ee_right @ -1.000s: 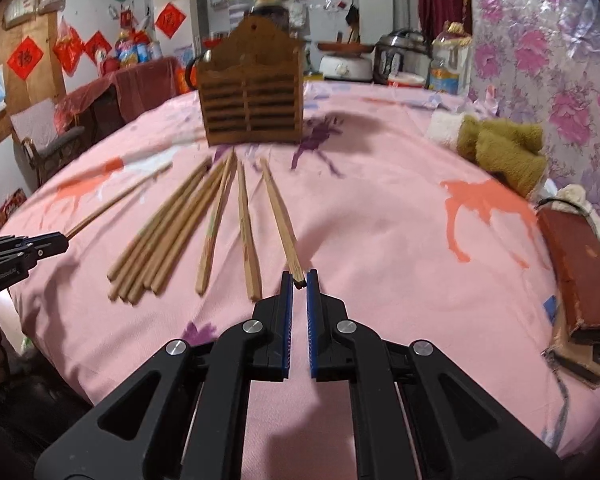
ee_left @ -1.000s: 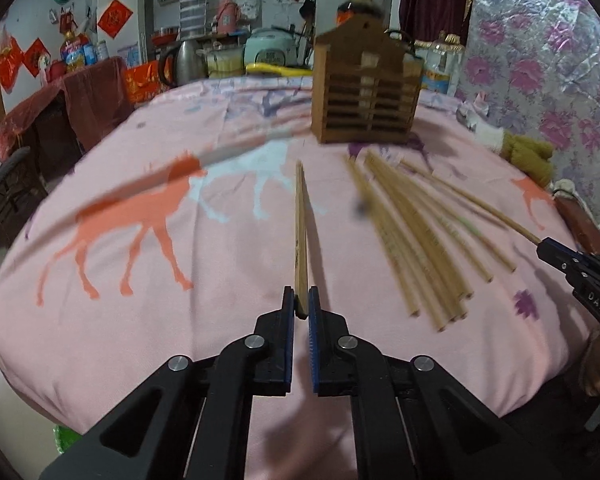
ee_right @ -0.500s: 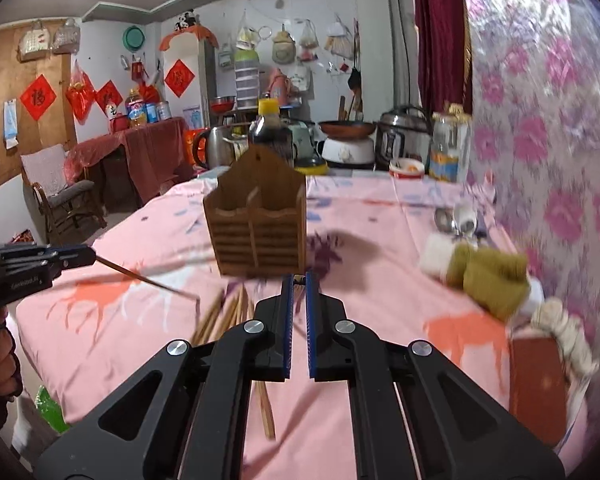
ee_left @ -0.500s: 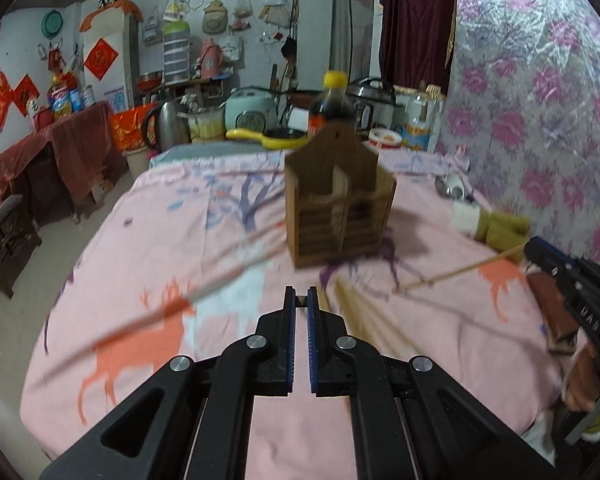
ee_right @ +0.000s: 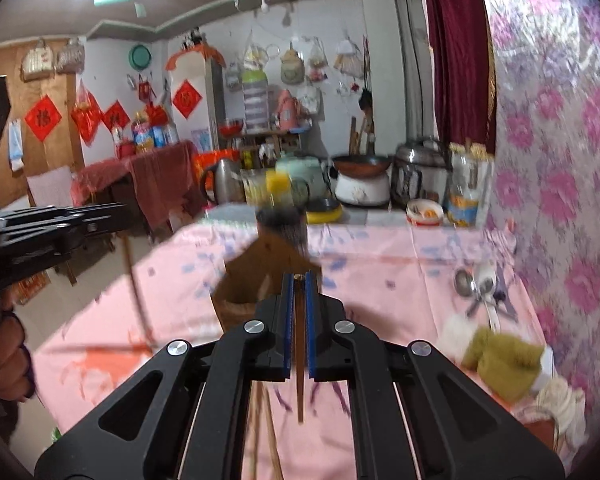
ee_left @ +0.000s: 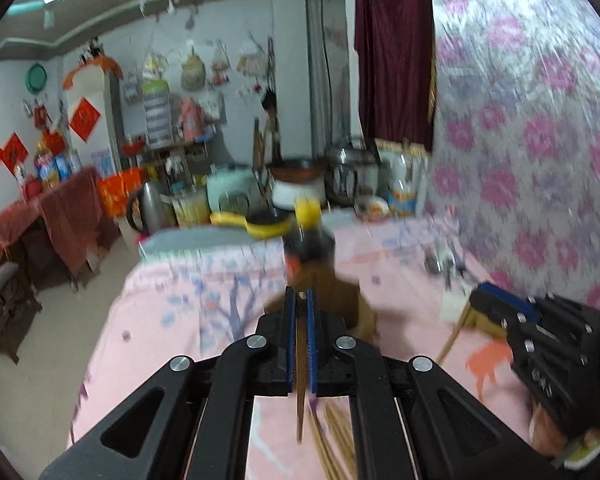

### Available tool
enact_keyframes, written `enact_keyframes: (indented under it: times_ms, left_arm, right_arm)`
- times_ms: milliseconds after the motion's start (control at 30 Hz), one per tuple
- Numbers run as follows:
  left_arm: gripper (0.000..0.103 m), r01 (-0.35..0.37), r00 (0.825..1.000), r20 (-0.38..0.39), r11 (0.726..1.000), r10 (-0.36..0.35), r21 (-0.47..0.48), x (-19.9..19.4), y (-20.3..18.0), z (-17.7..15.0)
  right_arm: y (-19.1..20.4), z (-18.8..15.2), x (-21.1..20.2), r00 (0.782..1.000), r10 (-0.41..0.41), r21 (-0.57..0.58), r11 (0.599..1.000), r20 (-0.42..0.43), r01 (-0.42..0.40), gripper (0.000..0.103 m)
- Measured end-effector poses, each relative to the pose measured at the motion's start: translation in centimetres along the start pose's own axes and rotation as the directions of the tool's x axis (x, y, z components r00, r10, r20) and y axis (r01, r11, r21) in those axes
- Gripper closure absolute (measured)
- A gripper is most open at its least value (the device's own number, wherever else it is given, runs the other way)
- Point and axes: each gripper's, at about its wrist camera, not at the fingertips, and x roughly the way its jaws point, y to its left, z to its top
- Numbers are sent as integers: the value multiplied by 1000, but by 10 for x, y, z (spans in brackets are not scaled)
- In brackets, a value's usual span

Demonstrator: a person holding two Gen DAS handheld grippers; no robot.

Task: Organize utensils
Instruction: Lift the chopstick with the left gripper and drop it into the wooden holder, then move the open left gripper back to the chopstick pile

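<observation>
My left gripper [ee_left: 299, 300] is shut on a wooden chopstick [ee_left: 299, 396] that hangs down below the jaws, high above the pink table. My right gripper [ee_right: 298, 284] is shut on another chopstick [ee_right: 300, 376], also hanging down. The brown wooden utensil holder [ee_left: 340, 292] stands just beyond and below the left gripper; in the right wrist view the holder [ee_right: 256, 276] is below and left of the fingers. Several loose chopsticks [ee_left: 332, 436] lie on the cloth beneath. The right gripper with its stick shows at the right of the left wrist view [ee_left: 496, 304]; the left gripper shows at the left of the right wrist view [ee_right: 60, 220].
A dark sauce bottle with a yellow cap [ee_left: 308, 232] stands behind the holder. Metal spoons [ee_right: 476, 284] and a green-and-white cloth [ee_right: 500, 356] lie at the table's right. Pots, a kettle and a cooker [ee_right: 362, 184] crowd the far counter. A flowered wall [ee_left: 540, 140] is at the right.
Both grippers have lifted their chopsticks off the table and tilted up, so the sticks now hang down. Both have moved closer to and above the wooden holder.
</observation>
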Motion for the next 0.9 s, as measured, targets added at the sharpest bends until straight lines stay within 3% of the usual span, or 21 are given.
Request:
enact_keyframes:
  times_ms: [133, 233, 367, 533, 600, 667, 800, 867, 900]
  left_arm:
    - [97, -11, 994, 107, 999, 14, -33, 11, 0, 39]
    - [97, -16, 991, 132, 997, 26, -73, 34, 2, 51]
    - [97, -54, 992, 106, 992, 66, -117, 71, 10, 46]
    - [97, -24, 1000, 1, 987, 24, -161, 115, 24, 10]
    - [84, -39, 998, -46, 989, 33, -145, 123, 27, -5]
    - [40, -82, 996, -38, 987, 77, -135, 115, 30, -16]
    - [36, -123, 992, -26, 985, 121, -124, 92, 38, -28]
    - [31, -142, 990, -22, 982, 140, -128, 82, 40, -33]
    - [28, -160, 987, -20, 978, 159, -131, 73, 42, -39]
  right_arm:
    - [10, 42, 12, 996, -15, 0, 1000, 92, 15, 97]
    - [12, 60, 32, 990, -28, 29, 999, 137, 24, 97]
    - [10, 60, 71, 987, -71, 63, 996, 146, 62, 97]
    - [-2, 27, 108, 996, -76, 87, 994, 35, 73, 95]
    - [-9, 15, 108, 997, -75, 98, 992, 4, 75, 92]
    - [-15, 9, 97, 996, -87, 109, 990, 5, 86, 84]
    - [-20, 3, 70, 994, -105, 121, 987, 21, 101, 73]
    - [-20, -1, 56, 994, -111, 130, 986, 24, 107, 64]
    - [-20, -5, 47, 993, -114, 139, 984, 30, 109, 53]
